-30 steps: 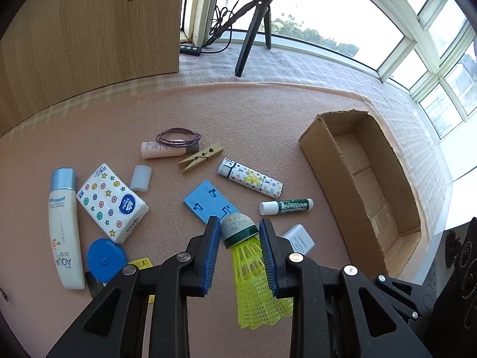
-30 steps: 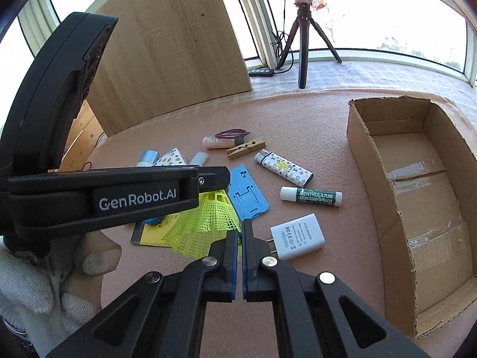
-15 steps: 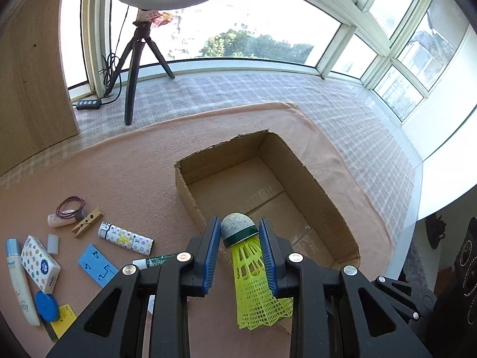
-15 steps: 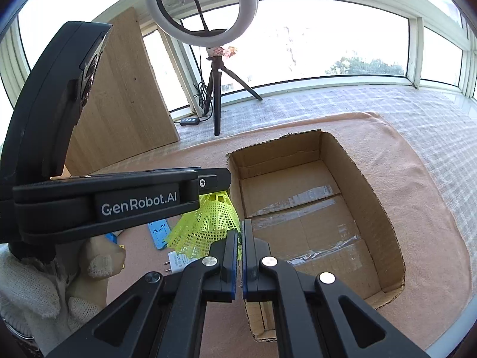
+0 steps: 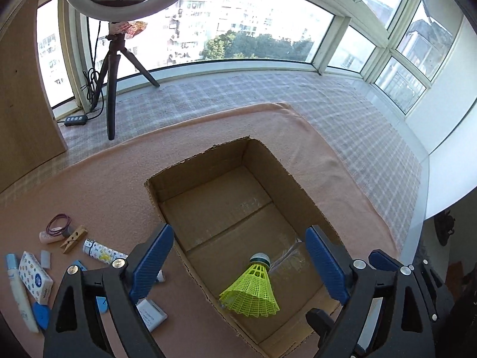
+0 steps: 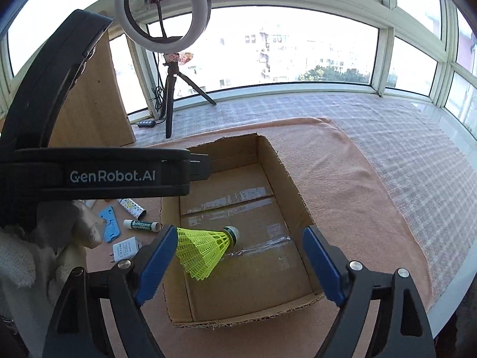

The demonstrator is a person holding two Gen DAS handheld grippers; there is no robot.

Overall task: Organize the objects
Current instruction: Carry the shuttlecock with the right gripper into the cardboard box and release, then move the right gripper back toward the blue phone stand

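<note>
A yellow shuttlecock (image 5: 252, 289) lies on the floor of the open cardboard box (image 5: 208, 161), free of any gripper; it also shows in the right wrist view (image 6: 205, 246) inside the box (image 6: 286, 179). My left gripper (image 5: 238, 256) is open and empty above the box's near end. My right gripper (image 6: 237, 250) is open and empty above the same box. The left gripper's black body (image 6: 98, 176) crosses the left of the right wrist view.
Small items lie on the pink cloth left of the box: a patterned lighter (image 5: 103, 252), clothespin (image 5: 73, 238), hair ties (image 5: 58, 225), tissue pack (image 5: 34, 276), lip balm (image 6: 140, 225), white charger (image 6: 126, 247), blue holder (image 6: 110, 228). A ring-light tripod (image 5: 111, 68) stands behind.
My left gripper has opened and let go of the shuttlecock, which now lies in the box. My right gripper has opened too. Both moved further over the box.
</note>
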